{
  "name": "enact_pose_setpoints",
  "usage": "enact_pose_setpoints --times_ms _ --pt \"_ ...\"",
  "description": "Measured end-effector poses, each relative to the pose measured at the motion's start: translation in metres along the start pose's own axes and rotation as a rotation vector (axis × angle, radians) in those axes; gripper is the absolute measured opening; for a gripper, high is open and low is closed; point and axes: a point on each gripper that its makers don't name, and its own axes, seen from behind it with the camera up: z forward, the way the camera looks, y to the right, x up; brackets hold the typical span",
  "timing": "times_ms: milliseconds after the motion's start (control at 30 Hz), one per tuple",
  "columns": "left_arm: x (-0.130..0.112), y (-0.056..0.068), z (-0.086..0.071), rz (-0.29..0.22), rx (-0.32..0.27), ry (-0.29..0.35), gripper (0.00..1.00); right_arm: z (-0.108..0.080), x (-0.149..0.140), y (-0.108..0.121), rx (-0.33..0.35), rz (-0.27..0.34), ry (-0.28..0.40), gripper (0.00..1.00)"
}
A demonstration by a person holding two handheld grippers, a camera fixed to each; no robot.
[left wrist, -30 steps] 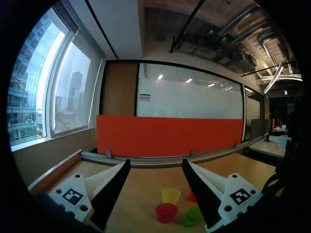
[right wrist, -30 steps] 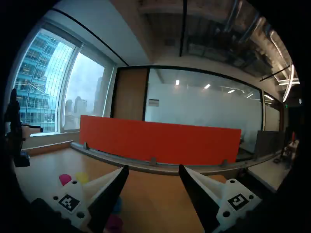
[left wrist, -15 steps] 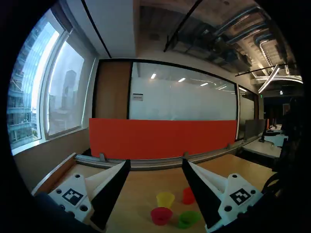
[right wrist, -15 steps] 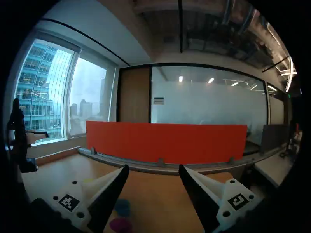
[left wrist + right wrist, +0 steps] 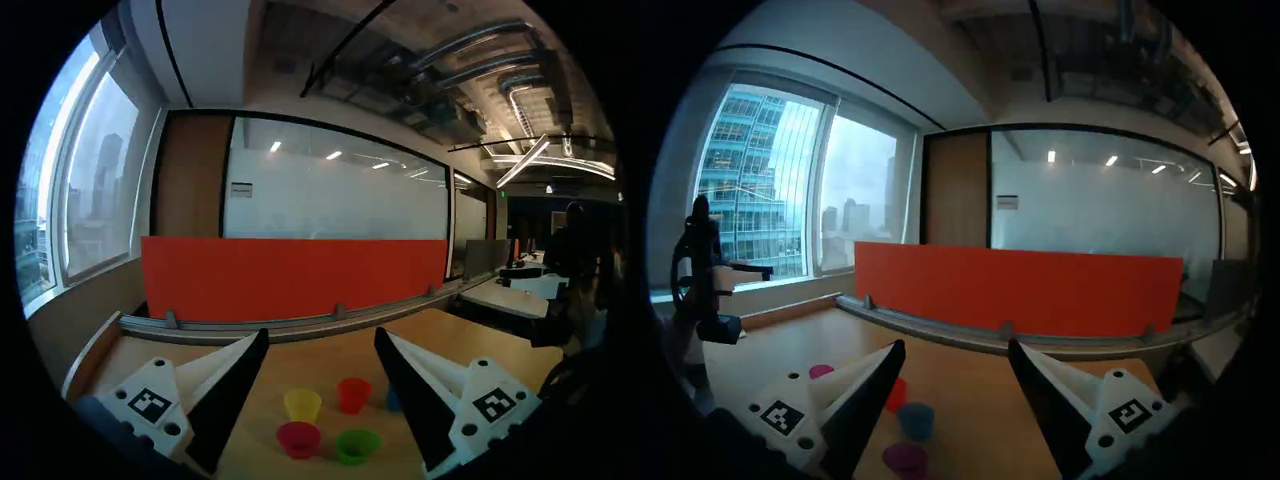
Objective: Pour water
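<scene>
Small plastic cups: yellow cup (image 5: 302,404), orange-red cup (image 5: 354,394), crimson cup (image 5: 298,439), green cup (image 5: 357,446), blue cup (image 5: 916,419). Tan wooden desk (image 5: 336,364). Solid orange-red divider panel (image 5: 292,278). Left gripper (image 5: 320,332): white, black inner faces, black-and-white square tags.

I see a wooden surface (image 5: 480,336) backed by an orange divider (image 5: 296,276). Behind it stands a frosted glass wall (image 5: 336,192) beside a wood panel (image 5: 188,176). Tall windows (image 5: 760,200) show city towers; bare pipes (image 5: 472,56) and strip lights (image 5: 524,159) run overhead.

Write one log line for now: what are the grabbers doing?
left gripper: open, empty | right gripper: open, empty | yellow cup, green cup, blue cup: upright on desk | pour: not started
</scene>
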Motion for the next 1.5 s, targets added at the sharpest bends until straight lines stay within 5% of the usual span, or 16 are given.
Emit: enact_pose_setpoints --times_ms 200,500,700,1500 --pt "-0.001 0.011 0.0 0.027 -0.057 -0.009 0.98 -0.001 0.006 -0.016 0.092 0.012 0.008 0.99" --pt "-0.023 0.024 0.002 0.057 -0.119 -0.065 0.98 0.001 0.006 -0.022 0.133 0.005 -0.013 0.99" --pt "-0.041 0.03 0.001 0.093 -0.132 -0.104 0.99 0.002 0.001 -0.022 0.131 -0.023 -0.04 0.99" --pt "-0.116 0.047 0.004 0.107 -0.226 -0.245 0.98 0.013 -0.039 -0.036 0.194 -0.087 -0.166 0.99"
